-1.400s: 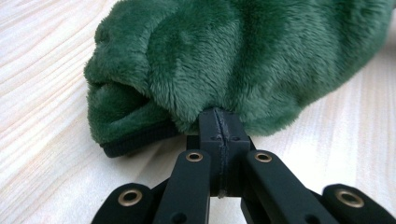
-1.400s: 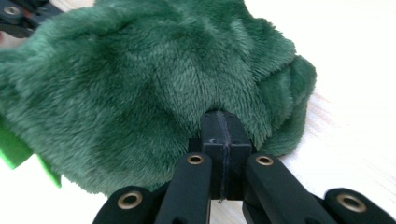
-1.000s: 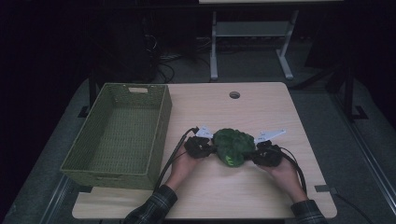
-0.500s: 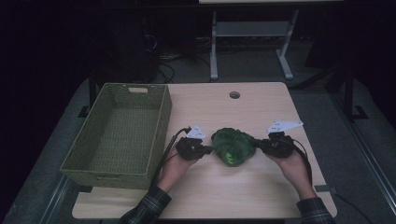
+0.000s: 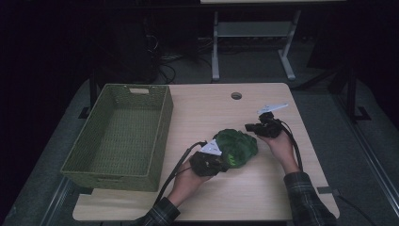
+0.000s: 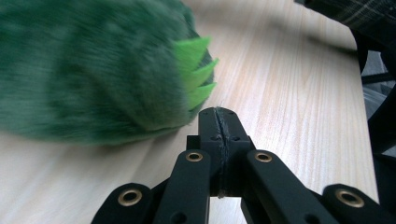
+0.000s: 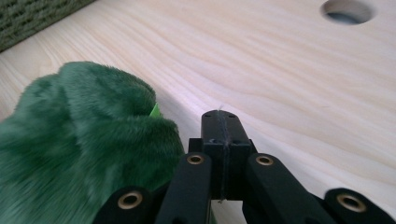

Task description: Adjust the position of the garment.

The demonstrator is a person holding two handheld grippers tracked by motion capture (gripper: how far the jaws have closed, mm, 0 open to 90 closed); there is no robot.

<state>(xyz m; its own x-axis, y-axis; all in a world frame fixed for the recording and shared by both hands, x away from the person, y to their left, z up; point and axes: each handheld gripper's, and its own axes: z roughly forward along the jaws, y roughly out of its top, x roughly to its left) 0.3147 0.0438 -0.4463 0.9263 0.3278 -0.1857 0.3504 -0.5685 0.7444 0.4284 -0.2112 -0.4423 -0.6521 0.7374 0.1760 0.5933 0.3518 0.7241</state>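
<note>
High view: green plush toy [image 5: 236, 146] lies on the wooden table [image 5: 263, 197], a little right of frame centre, well apart from the woven green basket [image 5: 117, 136] that takes up the left of the frame. Basket empty.

Change since the two earlier high-view frames: both grippers sat tight against the toy's left and right sides, roughly level with each other. Now the pair has rotated about the toy. Left gripper [image 5: 209, 162] has dropped toward lower centre, at the toy's lower-left edge. Right gripper [image 5: 263, 127] has swung to upper right, just beside the toy's upper-right edge. The toy has turned with them and now lies on a diagonal.

Claws: left gripper [image 6: 218, 122] has both jaws pressed together with nothing between them; the toy's fur and light green felt spikes [image 6: 196, 72] sit just beyond the tips to the upper left. Right gripper [image 7: 220, 125] likewise closed flat on itself, empty, the plush [image 7: 84, 140] bulging at lower left of its view.

Reading: neither claw has hold of the toy. Looks like nudging or turning it with closed tips, not a lift. The toy is not yet any closer to the basket; a real grasp would need the jaws opened first.
</note>
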